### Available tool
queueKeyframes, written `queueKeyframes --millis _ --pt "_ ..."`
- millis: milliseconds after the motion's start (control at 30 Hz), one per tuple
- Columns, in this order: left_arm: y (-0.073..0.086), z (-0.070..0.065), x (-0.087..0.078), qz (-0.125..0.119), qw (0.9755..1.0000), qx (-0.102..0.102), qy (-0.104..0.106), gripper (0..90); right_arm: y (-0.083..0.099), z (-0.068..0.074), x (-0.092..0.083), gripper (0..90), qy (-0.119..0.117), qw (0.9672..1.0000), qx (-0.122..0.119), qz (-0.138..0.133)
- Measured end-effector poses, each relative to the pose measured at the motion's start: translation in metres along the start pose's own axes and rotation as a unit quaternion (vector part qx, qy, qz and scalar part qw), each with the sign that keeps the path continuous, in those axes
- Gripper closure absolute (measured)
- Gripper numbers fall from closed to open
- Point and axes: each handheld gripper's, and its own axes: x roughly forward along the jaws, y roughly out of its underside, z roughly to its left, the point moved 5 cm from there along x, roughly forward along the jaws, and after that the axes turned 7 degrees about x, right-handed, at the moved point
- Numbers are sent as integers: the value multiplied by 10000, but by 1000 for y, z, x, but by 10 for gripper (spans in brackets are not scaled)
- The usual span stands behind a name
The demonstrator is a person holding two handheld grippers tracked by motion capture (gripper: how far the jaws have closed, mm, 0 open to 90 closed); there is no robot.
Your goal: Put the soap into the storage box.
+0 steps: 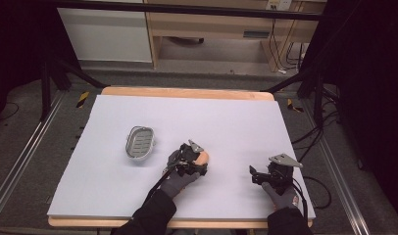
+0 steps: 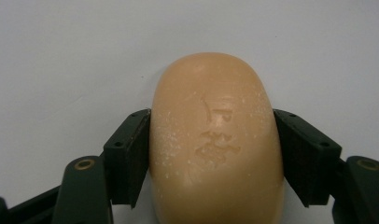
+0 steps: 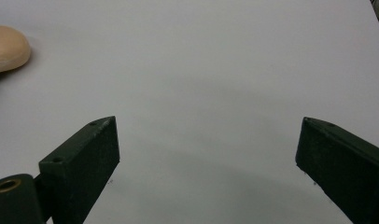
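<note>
A peach-coloured bar of soap [image 2: 215, 140] lies on the white table sheet, and both pads of my left gripper [image 2: 213, 158] press on its long sides. From above, the soap [image 1: 204, 157] peeks out past the left gripper [image 1: 196, 157] near the table's middle front. A corner of the soap [image 3: 8, 46] also shows at the far left of the right gripper view. My right gripper [image 3: 206, 154] hovers over bare sheet with its jaws wide apart and nothing between them; from above, the right gripper [image 1: 258, 176] sits at the front right.
A grey metal soap dish [image 1: 139, 143] with a slotted bottom stands to the left of the soap. The white sheet [image 1: 187, 117] covers the wooden table, whose front edge runs under both forearms. Dark frame legs and cables lie beyond the table's sides.
</note>
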Motion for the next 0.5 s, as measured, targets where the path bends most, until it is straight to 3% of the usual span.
queueKeyframes --millis 500 --pt "-1 0 -6 -65 10000 3 29 318 0 0 -1 64 -6 10000 29 -15"
